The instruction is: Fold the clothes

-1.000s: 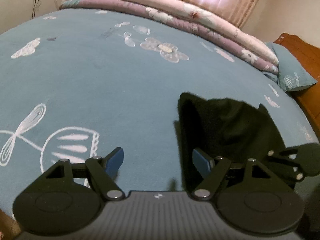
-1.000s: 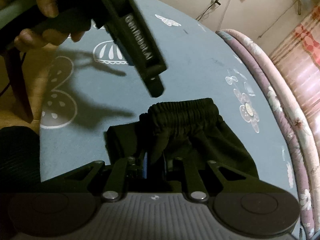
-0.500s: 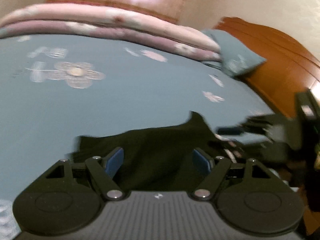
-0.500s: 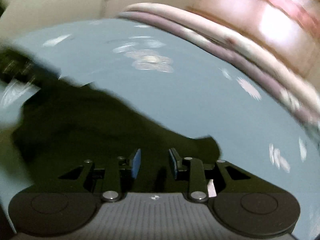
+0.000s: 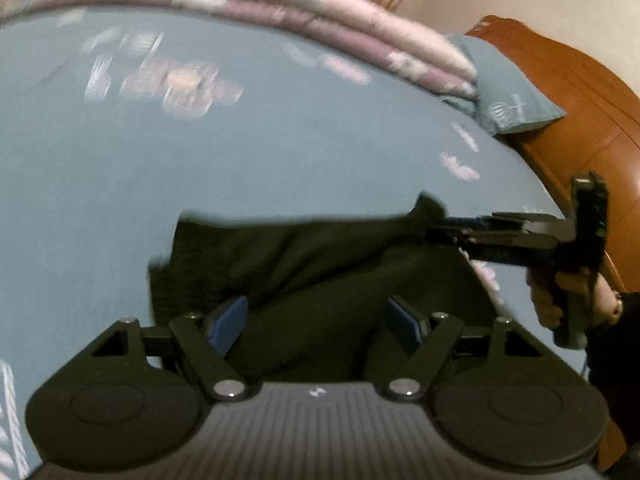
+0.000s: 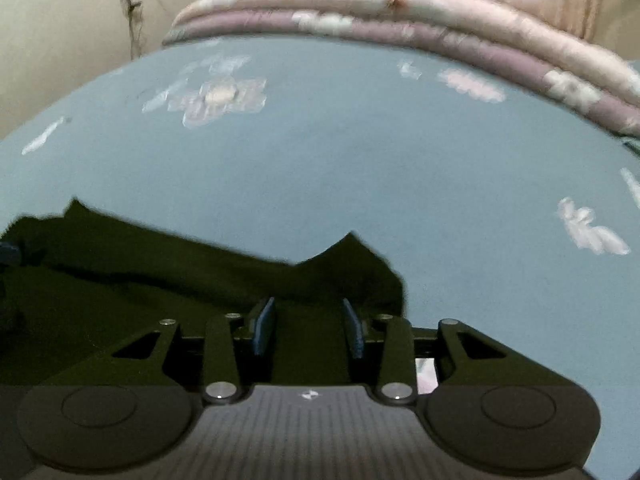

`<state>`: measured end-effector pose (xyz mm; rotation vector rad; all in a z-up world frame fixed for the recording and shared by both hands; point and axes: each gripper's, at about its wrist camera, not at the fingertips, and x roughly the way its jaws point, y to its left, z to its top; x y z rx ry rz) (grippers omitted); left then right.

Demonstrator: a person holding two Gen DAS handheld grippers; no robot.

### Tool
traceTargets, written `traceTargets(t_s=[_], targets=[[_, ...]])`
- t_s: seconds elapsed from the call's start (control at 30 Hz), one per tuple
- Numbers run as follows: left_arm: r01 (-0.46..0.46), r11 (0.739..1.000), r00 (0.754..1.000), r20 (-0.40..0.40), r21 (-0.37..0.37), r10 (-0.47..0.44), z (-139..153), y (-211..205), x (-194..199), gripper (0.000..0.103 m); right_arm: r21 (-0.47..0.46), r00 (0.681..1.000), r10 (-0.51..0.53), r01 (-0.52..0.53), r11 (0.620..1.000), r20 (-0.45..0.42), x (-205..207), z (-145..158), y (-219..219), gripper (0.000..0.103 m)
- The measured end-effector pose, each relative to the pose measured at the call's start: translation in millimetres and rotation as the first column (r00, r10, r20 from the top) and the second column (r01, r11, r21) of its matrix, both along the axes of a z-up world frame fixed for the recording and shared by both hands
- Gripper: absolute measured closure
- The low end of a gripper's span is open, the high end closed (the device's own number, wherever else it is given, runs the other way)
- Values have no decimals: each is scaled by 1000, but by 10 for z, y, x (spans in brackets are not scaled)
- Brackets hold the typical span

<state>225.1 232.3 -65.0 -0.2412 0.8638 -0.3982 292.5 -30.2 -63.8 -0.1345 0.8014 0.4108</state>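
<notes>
Beneath both of my claws lies the black garment (image 5: 328, 264), spread flat on the blue bedsheet (image 5: 240, 168) near the bed's front edge. My left gripper (image 5: 316, 322) hangs over its near left part with the jaws standing wide, the blue pads clear of the cloth and holding nothing. My right gripper (image 6: 308, 326) sits over the garment's right end; its jaws are opening, black fabric shows in the gap between them, and the pads do not press on it. In the left wrist view that same right claw reaches in from the right, level with the garment's far right corner, with a hand (image 5: 560, 300) wrapped around its handle. The garment's far edge runs roughly straight from left to right, rising to a small peak (image 6: 352, 240) at the right corner, so its long axis lies across the bed, left to right. Beyond that edge the sheet is open all the way to the rolled pink and purple quilts (image 6: 400, 16) at the far side. A blue pillow (image 5: 516, 96) leans against the brown wooden headboard (image 5: 568, 92) far to the right, well apart from the garment. To the right of the garment the sheet is bare but for white printed flowers (image 6: 588, 232).
</notes>
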Motion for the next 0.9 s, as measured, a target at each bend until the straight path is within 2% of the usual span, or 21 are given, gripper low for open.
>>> traceTargets(t_s=[0.07, 0.1, 0.2, 0.3, 0.37, 0.4, 0.47, 0.57, 0.67, 0.77, 0.83, 0.9], targets=[[27, 1000, 998, 54, 9, -27, 111, -115, 42, 21, 53, 998, 53, -55, 997, 25, -248, 138, -17, 56], [50, 999, 997, 53, -9, -49, 123, -183, 109, 21, 69, 996, 88, -90, 994, 25, -366, 168, -19, 52], [86, 996, 996, 24, -24, -85, 11, -382, 342, 21, 35, 979, 200, -202, 979, 44, -765, 133, 74, 52], [37, 999, 999, -39, 13, -36, -230, -460, 621, 21, -24, 969, 248, -248, 969, 8, -1062, -51, 135, 52], [-22, 1000, 998, -59, 17, 22, -353, -399, 760, 21, 13, 969, 245, -245, 969, -27, -1188, -166, 63, 49], [-36, 999, 997, -66, -8, 35, -358, -360, 784, 21, 37, 971, 235, -233, 972, -41, -1234, -214, 3, 43], [-53, 998, 996, -76, -38, 50, -333, -315, 797, 21, 50, 973, 223, -220, 974, -52, -1332, -258, -95, 43], [-46, 999, 998, -39, 4, 46, -148, -379, 610, 21, 67, 978, 202, -198, 978, -61, -1397, -216, -194, 43], [63, 998, 998, 24, -14, -63, 22, -528, 263, 20, 69, 982, 181, -177, 982, -56, -1400, -148, -254, 43], [172, 985, 984, 44, 23, -173, 32, -741, -66, 20, 63, 985, 165, -163, 985, -40, -1411, -101, -244, 43], [210, 974, 977, 20, 88, -213, -57, -843, -242, 20, 73, 987, 159, -156, 985, -37, -1383, -99, -235, 42], [214, 967, 977, -31, 140, -212, -189, -867, -321, 20, 76, 987, 155, -153, 985, -29, -1412, -73, -247, 42]])
